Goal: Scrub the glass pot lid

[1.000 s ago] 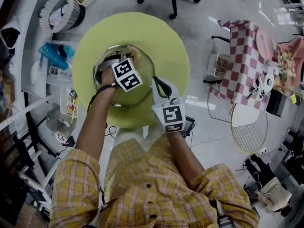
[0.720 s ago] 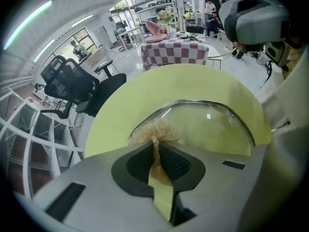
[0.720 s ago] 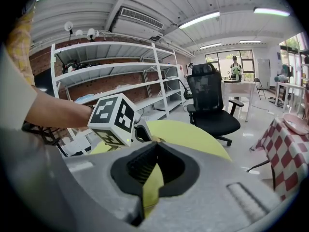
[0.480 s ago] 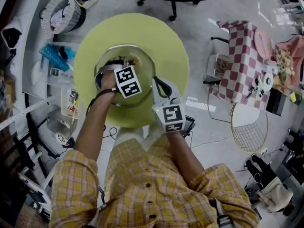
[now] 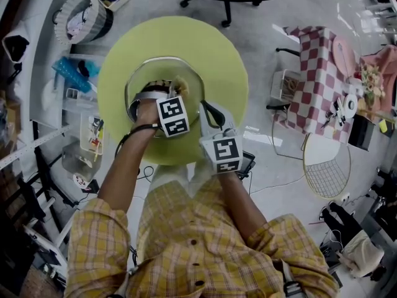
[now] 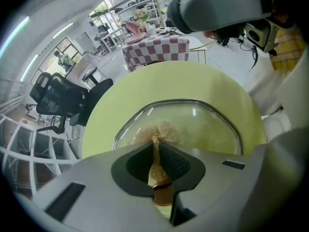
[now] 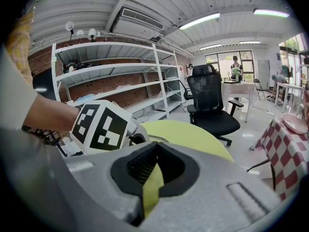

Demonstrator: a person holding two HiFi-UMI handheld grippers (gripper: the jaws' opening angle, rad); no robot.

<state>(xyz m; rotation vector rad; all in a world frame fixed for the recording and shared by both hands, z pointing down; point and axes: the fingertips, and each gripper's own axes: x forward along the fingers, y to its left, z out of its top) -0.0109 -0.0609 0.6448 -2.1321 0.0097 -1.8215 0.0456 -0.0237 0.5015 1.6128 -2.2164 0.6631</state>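
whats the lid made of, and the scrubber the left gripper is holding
Lid: clear glass, glossy. The yellow-green table shows through it, light streaks glint on it, and a thin metal-looking band rims it. Scrubber: a tan, frizzy tangle of fine strands, matte. Probably plant fibre or fine metal mesh; the look leaves that open.

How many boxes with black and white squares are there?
2. One box sits on the left gripper, over the glass lid; the other on the right gripper, at the table's near edge.
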